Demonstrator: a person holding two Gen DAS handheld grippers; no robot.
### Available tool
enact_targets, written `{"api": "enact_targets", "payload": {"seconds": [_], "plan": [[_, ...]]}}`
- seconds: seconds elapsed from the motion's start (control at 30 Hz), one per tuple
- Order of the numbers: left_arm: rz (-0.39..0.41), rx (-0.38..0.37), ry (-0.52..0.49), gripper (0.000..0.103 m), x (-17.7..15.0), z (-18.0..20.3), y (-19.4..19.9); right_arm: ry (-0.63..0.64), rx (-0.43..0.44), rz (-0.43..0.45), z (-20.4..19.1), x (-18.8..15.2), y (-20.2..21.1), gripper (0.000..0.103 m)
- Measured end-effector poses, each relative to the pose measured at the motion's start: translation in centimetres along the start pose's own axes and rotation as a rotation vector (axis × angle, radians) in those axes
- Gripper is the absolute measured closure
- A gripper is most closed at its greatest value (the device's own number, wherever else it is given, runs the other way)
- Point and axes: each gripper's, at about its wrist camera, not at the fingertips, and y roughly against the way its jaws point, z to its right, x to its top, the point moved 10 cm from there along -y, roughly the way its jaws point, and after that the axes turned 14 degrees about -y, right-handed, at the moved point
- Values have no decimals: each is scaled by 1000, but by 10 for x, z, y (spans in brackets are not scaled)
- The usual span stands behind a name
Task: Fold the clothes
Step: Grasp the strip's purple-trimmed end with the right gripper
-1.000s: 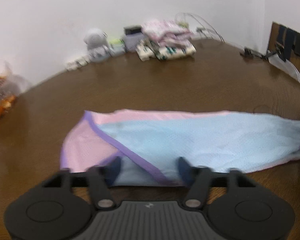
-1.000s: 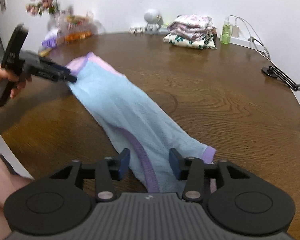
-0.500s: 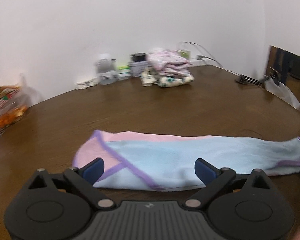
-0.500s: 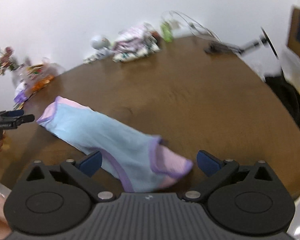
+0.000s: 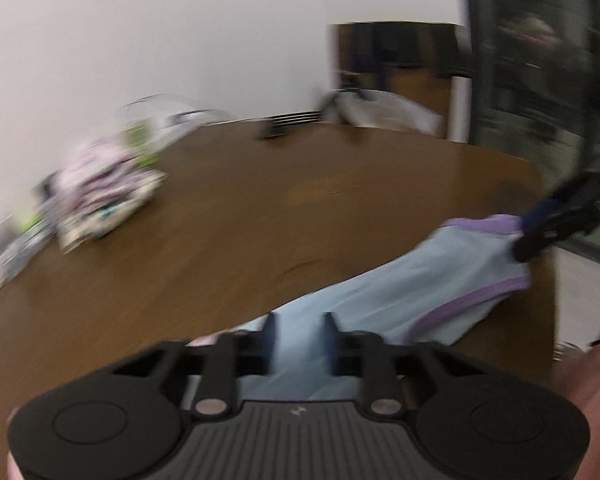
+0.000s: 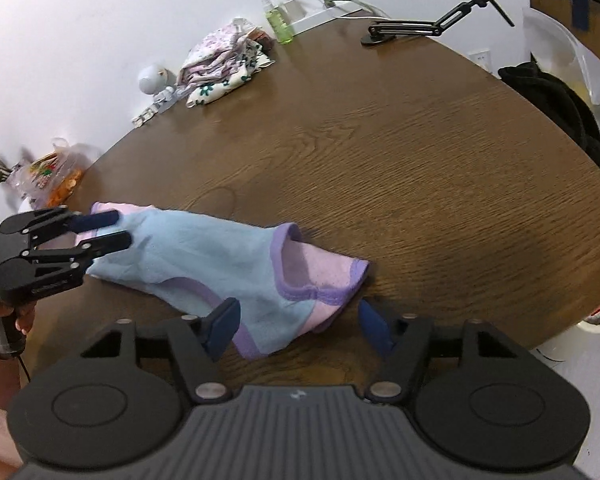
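left gripper (image 5: 299, 334): fingers narrowly parted | right gripper (image 6: 298, 326): fingers spread wide

Home: wooden table (image 6: 420, 152), folded laundry (image 6: 220, 64)

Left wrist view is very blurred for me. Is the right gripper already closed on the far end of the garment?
Observer: No. The right wrist view shows the right gripper open, with its jaws wide apart on either side of the pink, purple-trimmed end of the garment.
Operator: And my left gripper, where on the cloth is it?
Observer: The left gripper is at the opposite end, by the pink edge. Cloth lies between its fingers, but I cannot tell if they clamp it.
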Motion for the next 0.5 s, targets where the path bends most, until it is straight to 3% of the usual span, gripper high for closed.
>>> {"api": "enact_targets", "payload": {"seconds": [0.1, 0.23, 0.37, 0.43, 0.5], "plan": [[42, -85, -85, 90, 26, 29, -16, -17, -7, 8, 2, 0, -4, 38], [42, -176, -181, 90, 43, 63, -38, -16, 8, 27, -1, 1, -8, 38], [8, -213, -196, 90, 42, 75, -60, -2, 33, 49, -10, 1, -16, 42], [0, -224, -182, 90, 40, 76, -66, 11, 45, 54, -15, 0, -19, 53], [0, -235, -151, 90, 40, 73, -67, -9, 57, 47, -14, 1, -24, 90]]}}
